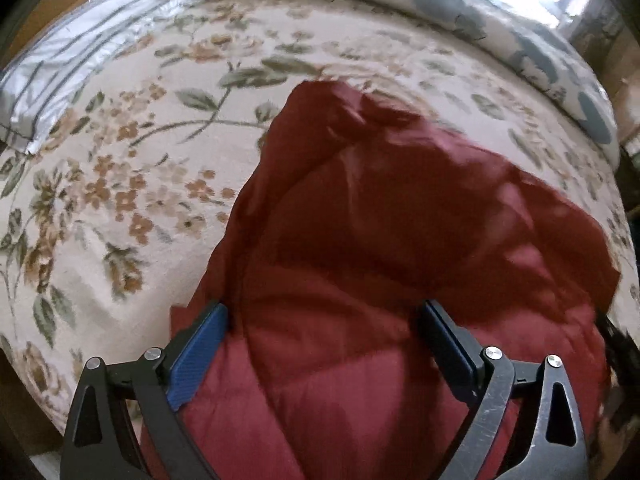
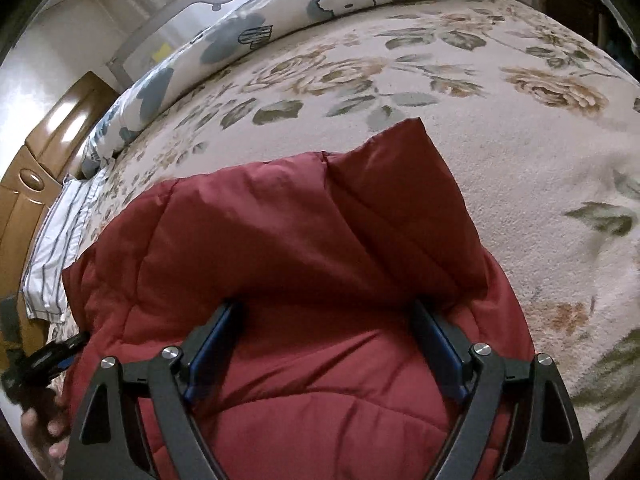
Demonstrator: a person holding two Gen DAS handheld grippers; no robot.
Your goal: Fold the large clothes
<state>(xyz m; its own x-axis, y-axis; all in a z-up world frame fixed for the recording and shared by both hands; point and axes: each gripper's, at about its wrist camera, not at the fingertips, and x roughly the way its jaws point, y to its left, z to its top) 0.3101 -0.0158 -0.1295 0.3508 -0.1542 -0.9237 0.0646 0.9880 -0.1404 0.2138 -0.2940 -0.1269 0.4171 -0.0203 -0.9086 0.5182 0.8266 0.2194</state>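
Observation:
A dark red quilted jacket lies on a floral bedspread. In the left wrist view my left gripper is open, its blue-padded fingers spread wide over the jacket's near part, with the fabric between and under them. In the right wrist view the jacket shows a folded-over panel with a raised corner at the far side. My right gripper is open too, its jaws wide apart, with the tips tucked under the fold's near edge. The left gripper's tip shows at the left edge.
A blue-and-white patterned duvet lies rolled along the far side of the bed. A striped grey pillow sits at the bed's left end. A wooden cabinet stands beyond it. The bedspread lies flat around the jacket.

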